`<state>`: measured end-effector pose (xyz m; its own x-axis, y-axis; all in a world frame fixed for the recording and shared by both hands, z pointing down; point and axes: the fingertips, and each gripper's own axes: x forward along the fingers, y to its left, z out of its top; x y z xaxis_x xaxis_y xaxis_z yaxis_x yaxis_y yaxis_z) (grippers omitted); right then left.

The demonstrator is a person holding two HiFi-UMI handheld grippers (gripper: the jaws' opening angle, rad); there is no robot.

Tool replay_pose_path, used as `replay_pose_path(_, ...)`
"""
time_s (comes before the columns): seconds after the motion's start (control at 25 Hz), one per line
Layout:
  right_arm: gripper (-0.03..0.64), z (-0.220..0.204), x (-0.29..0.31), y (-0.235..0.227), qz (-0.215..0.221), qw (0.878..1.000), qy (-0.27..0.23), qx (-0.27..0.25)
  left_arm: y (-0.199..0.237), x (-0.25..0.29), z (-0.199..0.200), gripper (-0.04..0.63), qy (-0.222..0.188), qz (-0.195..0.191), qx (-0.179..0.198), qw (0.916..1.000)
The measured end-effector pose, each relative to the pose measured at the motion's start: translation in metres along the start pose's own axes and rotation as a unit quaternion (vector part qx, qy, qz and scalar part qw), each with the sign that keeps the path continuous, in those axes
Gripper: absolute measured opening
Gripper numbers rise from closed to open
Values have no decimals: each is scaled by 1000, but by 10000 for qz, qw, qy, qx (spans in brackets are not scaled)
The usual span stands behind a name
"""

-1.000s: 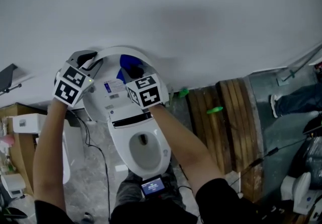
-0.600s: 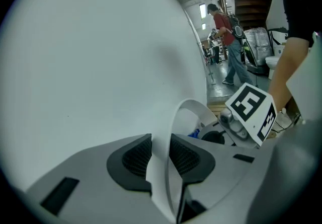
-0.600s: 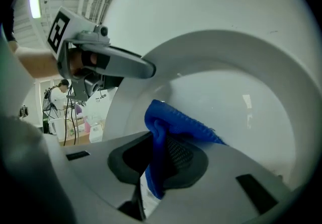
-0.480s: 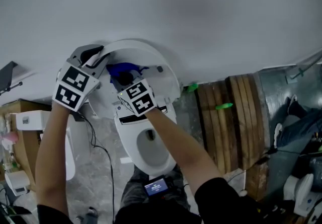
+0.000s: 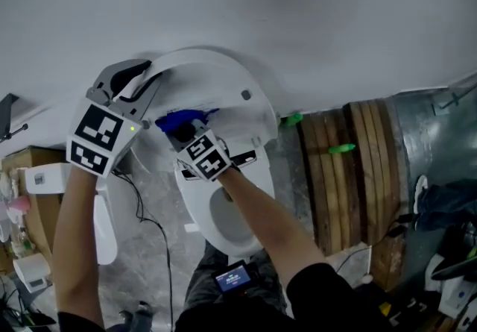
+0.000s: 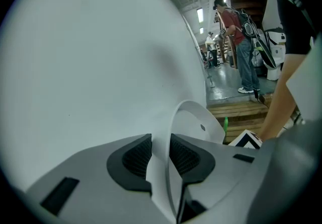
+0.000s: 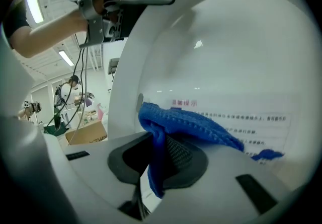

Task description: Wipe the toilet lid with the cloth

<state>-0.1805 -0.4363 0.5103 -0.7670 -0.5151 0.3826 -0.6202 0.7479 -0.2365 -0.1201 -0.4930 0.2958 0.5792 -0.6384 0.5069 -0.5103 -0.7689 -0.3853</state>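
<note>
The white toilet lid (image 5: 231, 88) stands raised against the wall. My left gripper (image 5: 141, 84) is shut on the lid's upper left edge; in the left gripper view the thin lid rim (image 6: 160, 165) sits pinched between the black pads (image 6: 137, 156), and my left gripper (image 6: 161, 155) holds still. My right gripper (image 5: 188, 131) is shut on a blue cloth (image 5: 181, 120) low on the lid's inner face. In the right gripper view the blue cloth (image 7: 188, 123) hangs from my right gripper (image 7: 158, 160) and lies against the lid (image 7: 231, 62), near a printed label (image 7: 236, 116).
The toilet seat and bowl (image 5: 227, 215) lie below the lid. A wooden pallet (image 5: 350, 174) with a green object (image 5: 343, 148) is to the right. Boxes and white items (image 5: 37, 181) crowd the left, with a black cable (image 5: 153, 237) on the floor. People (image 6: 241, 42) stand far behind.
My right gripper has carried the blue cloth down the lid's inner face, from near the top toward the hinge. The left gripper keeps its grip on the rim.
</note>
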Motion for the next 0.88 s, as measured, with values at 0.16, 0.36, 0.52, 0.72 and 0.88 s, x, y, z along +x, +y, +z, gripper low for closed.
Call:
replay_pose_path(0.16,55,-43,11,2,48,9989,447,88,-1,0,1,103,-34,-9,18,10000)
replay_pose_path(0.36,55,-99,20,-6,-54,9934,1112,284,-1,-1,0,103,-50,8,56,10000)
replay_pose_path(0.52,55,-129,11,-22,-263,9883,1416,507,-2,-1,1,103,-77,39,45,10000)
replay_pose_path(0.72,55,-133,-4,-39,-427,9850,1624,392,-1,0,0,103,-62,74,35,9999)
replay_pose_path(0.88,55,-119,-21,-52,-568,9851,1603,271,-2,-1,1,103,-66,115,-16,9999)
